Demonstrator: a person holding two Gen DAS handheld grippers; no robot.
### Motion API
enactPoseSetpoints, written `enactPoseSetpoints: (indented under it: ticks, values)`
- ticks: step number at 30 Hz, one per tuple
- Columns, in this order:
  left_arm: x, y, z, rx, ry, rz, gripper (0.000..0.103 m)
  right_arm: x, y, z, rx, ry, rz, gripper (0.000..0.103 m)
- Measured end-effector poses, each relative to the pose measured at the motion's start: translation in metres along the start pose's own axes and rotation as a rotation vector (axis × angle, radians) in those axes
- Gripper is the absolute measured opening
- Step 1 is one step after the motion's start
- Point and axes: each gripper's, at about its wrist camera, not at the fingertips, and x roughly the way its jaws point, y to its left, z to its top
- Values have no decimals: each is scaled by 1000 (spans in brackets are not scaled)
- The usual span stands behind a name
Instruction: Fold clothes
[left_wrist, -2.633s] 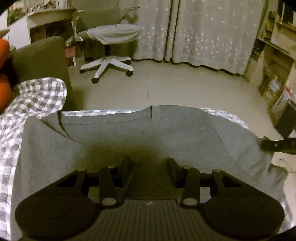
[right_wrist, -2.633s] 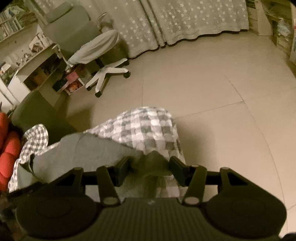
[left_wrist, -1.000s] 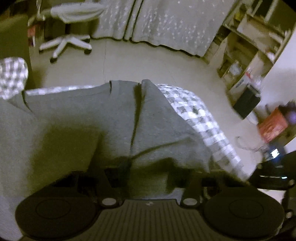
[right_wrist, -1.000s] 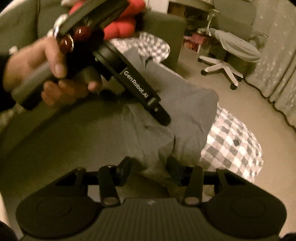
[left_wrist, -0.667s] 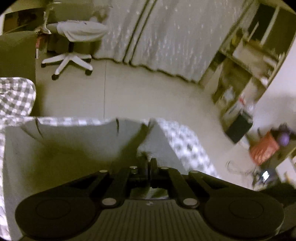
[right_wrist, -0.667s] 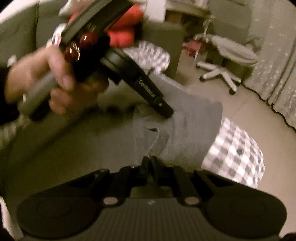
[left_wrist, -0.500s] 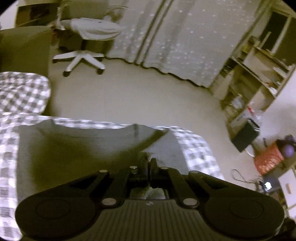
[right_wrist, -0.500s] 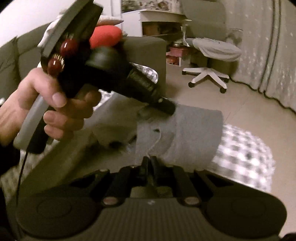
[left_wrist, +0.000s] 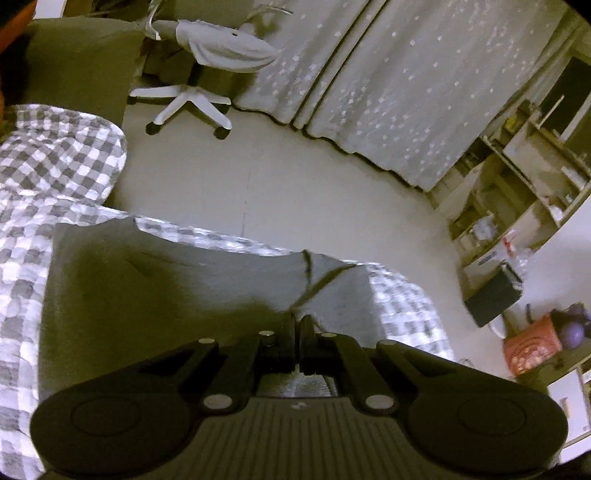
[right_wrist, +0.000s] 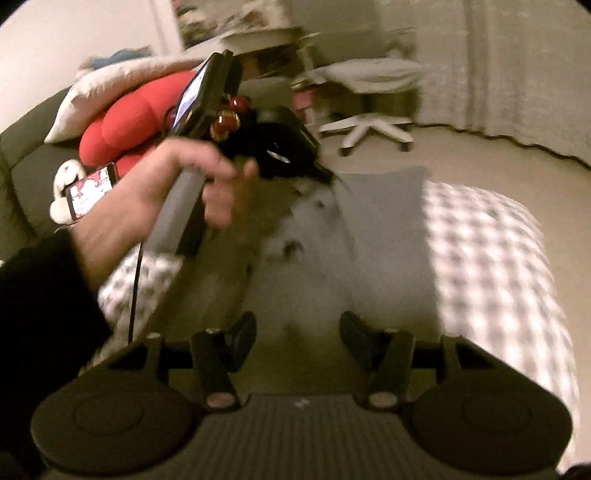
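Note:
A grey garment (left_wrist: 166, 288) lies spread on a grey-and-white checked cover (left_wrist: 55, 166), with one side flap folded over near its right edge. My left gripper (left_wrist: 297, 325) is shut, pinching the garment's fabric at that fold. In the right wrist view the garment (right_wrist: 384, 240) shows as a folded panel on the checked cover (right_wrist: 487, 258). A hand (right_wrist: 177, 184) holds the left gripper (right_wrist: 325, 177), whose tip is at the garment's far corner. My right gripper (right_wrist: 299, 332) stands open just above the near part of the garment, with nothing between its fingers.
A white office chair (left_wrist: 192, 92) stands on the floor in front of star-patterned curtains (left_wrist: 388, 92). Shelves (left_wrist: 517, 184) and boxes fill the right side. A red cushion (right_wrist: 129, 122), a white pillow and a phone (right_wrist: 92, 188) lie on the sofa to the left.
My right gripper has gone from shut on the garment to open and has let it go. The left gripper stays shut on the fabric and has shifted over the garment.

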Motion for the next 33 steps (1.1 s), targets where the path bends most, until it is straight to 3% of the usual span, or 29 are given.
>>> enactPoseSetpoints:
  ticks: [3, 5, 7, 10, 14, 19, 23, 25, 27, 29, 30, 33]
  values:
    - [-1, -1, -1, -6, 25, -28, 2, -43, 13, -66, -52, -12, -135, 49]
    - [-7, 3, -1, -23, 29, -20, 10, -61, 21, -102, -80, 14, -199, 46]
    - [-13, 6, -1, -38, 32, -13, 22, -74, 26, -123, -82, 8, -225, 45]
    - [-26, 7, -6, -8, 21, -19, 31, -91, 37, -147, -103, 2, -264, 45]
    - [-27, 4, -18, 36, 53, 2, 32, -88, 42, -167, -124, 45, -315, 41]
    - [-21, 1, -36, 67, 106, 19, 35, -79, 45, -171, -140, 49, -362, 16]
    - [-19, -8, -53, 110, 108, 39, 47, -81, 55, -180, -150, 36, -355, 17]
    - [-16, -13, -59, 140, 99, 55, 49, -75, 55, -186, -159, 58, -398, 17]
    - [-13, -16, -64, 142, 81, 80, 47, -69, 54, -190, -165, 77, -442, 17]
    - [-12, -18, -64, 140, 70, 99, 25, -66, 54, -190, -165, 82, -467, 17]
    - [-11, -19, -65, 139, 64, 108, 3, -65, 54, -190, -165, 85, -480, 17]
    - [-19, -18, -60, 120, 36, 104, 2, -62, 53, -190, -164, 93, -517, 6]
